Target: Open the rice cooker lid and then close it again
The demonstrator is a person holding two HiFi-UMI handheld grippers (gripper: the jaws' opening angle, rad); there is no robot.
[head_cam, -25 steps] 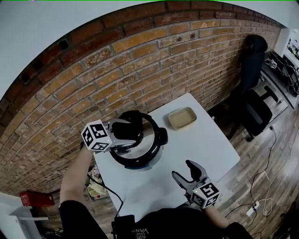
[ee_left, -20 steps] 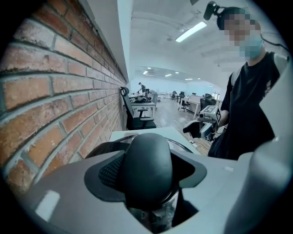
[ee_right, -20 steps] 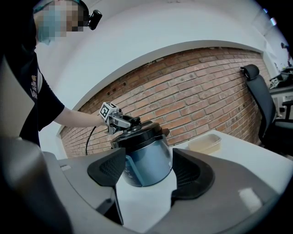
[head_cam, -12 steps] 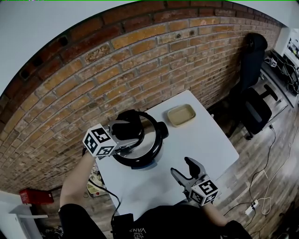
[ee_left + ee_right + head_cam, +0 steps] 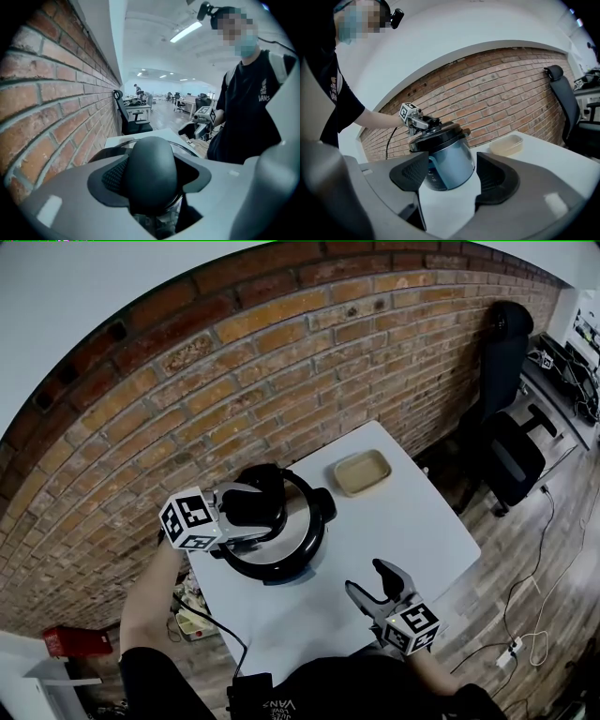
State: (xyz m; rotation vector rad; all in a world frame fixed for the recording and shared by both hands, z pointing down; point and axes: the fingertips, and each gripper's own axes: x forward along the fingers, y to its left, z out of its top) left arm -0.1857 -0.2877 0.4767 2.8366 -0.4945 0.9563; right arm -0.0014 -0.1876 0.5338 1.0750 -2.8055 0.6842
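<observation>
We hold the left gripper [image 5: 251,509] over the rice cooker [image 5: 298,554], which stands on the left part of the white desk [image 5: 412,531], close to the brick wall [image 5: 234,381]. In the left gripper view its jaws are clamped on the dark rounded knob [image 5: 151,171] on top of the lid [image 5: 302,519], one pad pressed to each side of it, and under the knob we see a strip of the lid's shiny metal. The right gripper view shows the cooker from the side: the black lid sits on the blue-grey pot, with the left gripper reaching in over it from the wall side. We cannot tell from any view whether the lid is latched or only resting there. Our right gripper [image 5: 382,589] is over the near edge of the desk, well apart from the cooker, with its marker cube toward us and its tips pointing at the cooker. Its jaws stand wide apart and grip nothing; through the gap between them we see only bare desk and the cooker farther off. A shallow beige dish [image 5: 364,474] lies on the far side of the desk, just right of the cooker and not touching it. A black cord [image 5: 211,620] hangs off the left side of the desk toward the floor. A black office chair [image 5: 511,460] stands on the wooden floor right of the desk.
</observation>
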